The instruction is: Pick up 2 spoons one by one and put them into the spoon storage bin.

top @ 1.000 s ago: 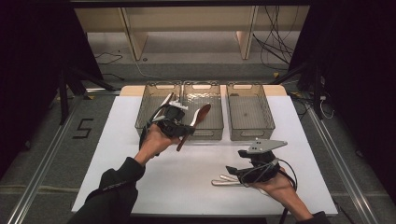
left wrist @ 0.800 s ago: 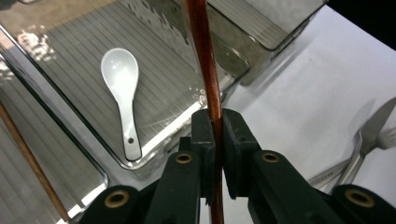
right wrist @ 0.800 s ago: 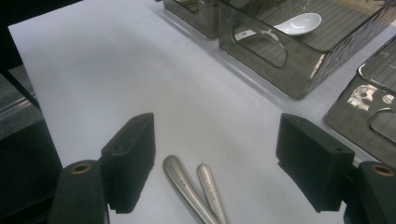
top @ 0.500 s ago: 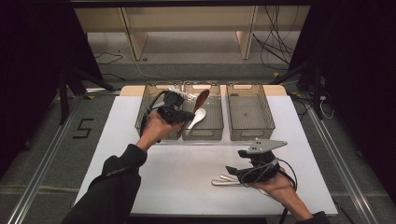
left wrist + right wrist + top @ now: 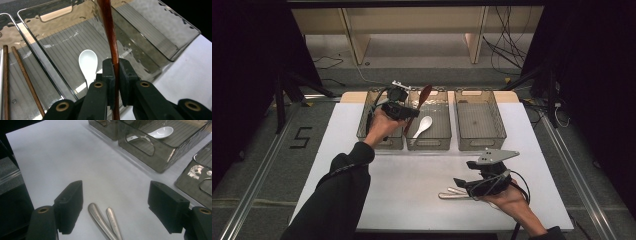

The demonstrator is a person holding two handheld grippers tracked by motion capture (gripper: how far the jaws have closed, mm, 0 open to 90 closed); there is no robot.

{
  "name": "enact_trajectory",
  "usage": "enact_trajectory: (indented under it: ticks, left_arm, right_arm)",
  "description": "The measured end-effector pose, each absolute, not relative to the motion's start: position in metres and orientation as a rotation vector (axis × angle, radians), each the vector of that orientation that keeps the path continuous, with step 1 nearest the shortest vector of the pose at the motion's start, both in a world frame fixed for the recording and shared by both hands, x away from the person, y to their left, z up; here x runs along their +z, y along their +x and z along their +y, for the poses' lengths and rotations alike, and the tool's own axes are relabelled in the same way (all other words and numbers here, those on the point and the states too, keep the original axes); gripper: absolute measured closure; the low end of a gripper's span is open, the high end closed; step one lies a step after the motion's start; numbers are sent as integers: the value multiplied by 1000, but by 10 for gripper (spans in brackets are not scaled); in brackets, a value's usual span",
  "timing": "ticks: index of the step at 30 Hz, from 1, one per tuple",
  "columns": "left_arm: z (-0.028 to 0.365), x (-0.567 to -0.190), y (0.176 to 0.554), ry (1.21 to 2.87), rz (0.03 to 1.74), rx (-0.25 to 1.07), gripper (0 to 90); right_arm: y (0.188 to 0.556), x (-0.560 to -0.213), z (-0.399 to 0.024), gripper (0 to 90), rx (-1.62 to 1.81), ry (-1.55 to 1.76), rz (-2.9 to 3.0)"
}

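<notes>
The left gripper (image 5: pixel 114 75) pinches a glossy brown wooden spoon (image 5: pixel 109 37) above the middle bin (image 5: pixel 428 142), where a white ceramic spoon (image 5: pixel 422 125) lies on the ribbed floor. Thin wooden sticks, perhaps chopsticks (image 5: pixel 25 77), rest in the left bin (image 5: pixel 364 127); the right bin (image 5: pixel 479 142) looks empty. Nearer, the right gripper (image 5: pixel 117 205) stands wide over two metal handles (image 5: pixel 103 220) on open white tabletop (image 5: pixel 412 180).
</notes>
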State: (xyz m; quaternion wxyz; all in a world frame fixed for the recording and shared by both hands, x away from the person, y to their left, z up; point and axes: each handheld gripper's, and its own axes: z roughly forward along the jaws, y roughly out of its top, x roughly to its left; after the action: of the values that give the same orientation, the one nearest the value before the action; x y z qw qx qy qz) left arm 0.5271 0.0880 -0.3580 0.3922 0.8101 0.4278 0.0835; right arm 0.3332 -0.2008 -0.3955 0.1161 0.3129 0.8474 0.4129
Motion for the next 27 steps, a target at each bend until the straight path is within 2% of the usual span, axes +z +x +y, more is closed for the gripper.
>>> enact_trajectory:
  ticks: [27]
  left_arm:
    - [78, -387, 557, 2065, 1183, 244, 833]
  right_arm:
    - [333, -396, -201, 293, 1214, 909, 2492]
